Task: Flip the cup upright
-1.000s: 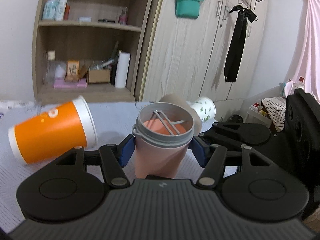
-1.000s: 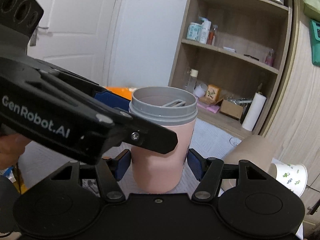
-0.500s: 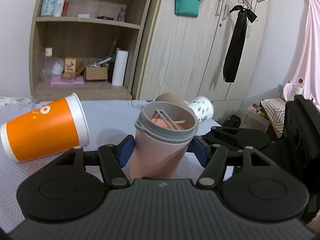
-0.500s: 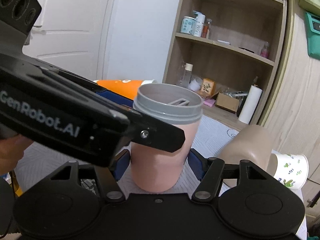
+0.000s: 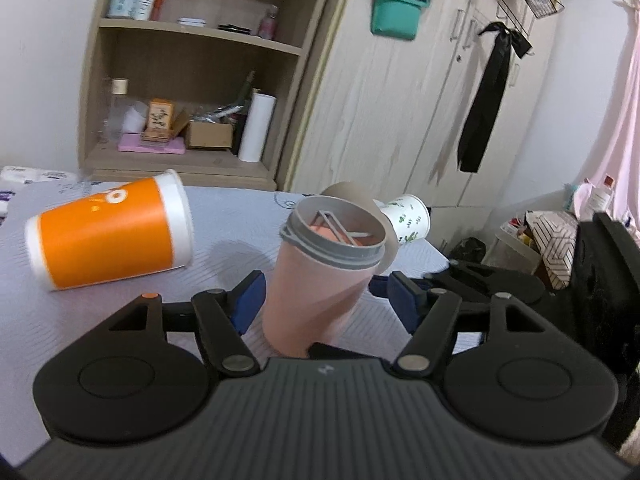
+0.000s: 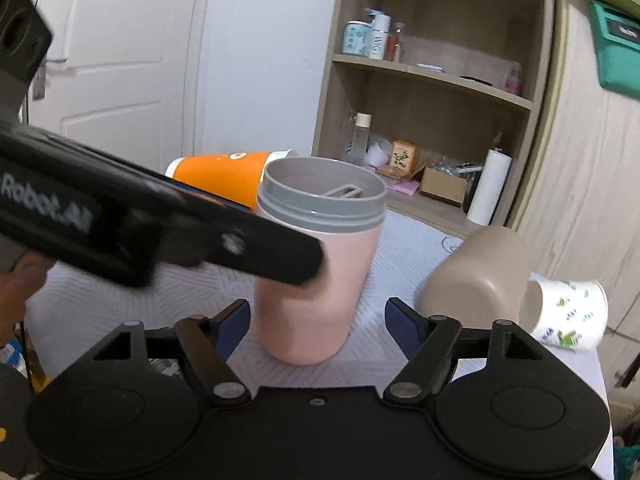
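A pink cup with a grey rim (image 5: 316,280) (image 6: 320,272) stands mouth up on the table between both grippers. My left gripper (image 5: 322,298) is open, its blue pads apart from the cup's sides. My right gripper (image 6: 318,322) is open too, with gaps on both sides of the cup. The left gripper's black arm (image 6: 160,224) crosses in front of the cup in the right wrist view. An orange cup (image 5: 108,232) (image 6: 220,176), a beige cup (image 6: 476,276) and a white patterned paper cup (image 5: 406,218) (image 6: 568,312) lie on their sides.
The table has a light patterned cloth (image 5: 120,312). A wooden shelf unit (image 5: 192,80) with bottles and boxes stands behind it, with wardrobe doors (image 5: 400,100) to its right. Clutter (image 5: 540,236) lies beyond the table's right edge.
Both grippers have opened and drawn back a little from the pink cup. The cup now stands free on the table. The views have shifted slightly.
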### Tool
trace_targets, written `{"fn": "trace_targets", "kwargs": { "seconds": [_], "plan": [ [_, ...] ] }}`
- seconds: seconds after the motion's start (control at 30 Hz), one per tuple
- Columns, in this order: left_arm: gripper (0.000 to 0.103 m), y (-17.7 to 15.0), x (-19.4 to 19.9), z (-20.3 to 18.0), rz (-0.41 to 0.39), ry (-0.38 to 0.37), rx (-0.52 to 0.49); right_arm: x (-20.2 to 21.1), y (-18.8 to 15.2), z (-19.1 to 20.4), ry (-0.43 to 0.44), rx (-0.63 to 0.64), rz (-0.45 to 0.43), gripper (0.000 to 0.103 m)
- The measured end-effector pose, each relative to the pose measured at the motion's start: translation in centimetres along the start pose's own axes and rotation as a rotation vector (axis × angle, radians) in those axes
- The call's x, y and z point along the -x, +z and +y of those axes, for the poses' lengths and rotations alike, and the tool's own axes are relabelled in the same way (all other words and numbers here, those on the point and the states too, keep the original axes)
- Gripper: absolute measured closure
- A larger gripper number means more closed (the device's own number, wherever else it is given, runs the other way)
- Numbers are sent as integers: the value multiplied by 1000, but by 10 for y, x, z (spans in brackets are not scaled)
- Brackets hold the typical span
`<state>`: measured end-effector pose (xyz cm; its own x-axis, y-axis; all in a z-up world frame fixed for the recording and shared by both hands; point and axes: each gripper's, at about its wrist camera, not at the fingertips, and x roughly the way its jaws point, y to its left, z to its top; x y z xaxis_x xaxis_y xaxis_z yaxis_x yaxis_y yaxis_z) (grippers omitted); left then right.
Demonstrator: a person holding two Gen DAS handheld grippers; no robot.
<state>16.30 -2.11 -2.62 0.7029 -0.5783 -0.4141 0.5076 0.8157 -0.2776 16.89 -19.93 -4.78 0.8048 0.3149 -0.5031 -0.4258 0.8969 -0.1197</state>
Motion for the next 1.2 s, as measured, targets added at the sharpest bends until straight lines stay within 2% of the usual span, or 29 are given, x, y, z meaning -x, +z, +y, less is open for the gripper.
{"fn": "trace_targets", "kwargs": {
  "seconds": [0.1, 0.3, 0.43, 0.63, 0.73, 1.07, 1.2],
  "plan": [
    [36, -5, 17, -8, -14, 51, 4, 16, -6, 1, -9, -37, -17, 23],
    [36, -12, 55, -28, -104, 160, -37, 60, -12, 5, -70, -99, -96, 24],
    [36, -17, 84, -37, -176, 204, -39, 94, -11, 15, -121, -91, -160, 24],
    [36, -29, 116, -50, -263, 311, -62, 131, -12, 32, -203, -95, -224, 24],
    [36, -37, 126, -53, -283, 343, -65, 140, -11, 38, -241, -78, -243, 24],
    [24, -51, 131, -65, -302, 423, -112, 148, -11, 41, -297, -139, -250, 22],
    [15, -51, 134, -66, -310, 430, -117, 151, -12, 37, -309, -177, -259, 11]
  ]
}}
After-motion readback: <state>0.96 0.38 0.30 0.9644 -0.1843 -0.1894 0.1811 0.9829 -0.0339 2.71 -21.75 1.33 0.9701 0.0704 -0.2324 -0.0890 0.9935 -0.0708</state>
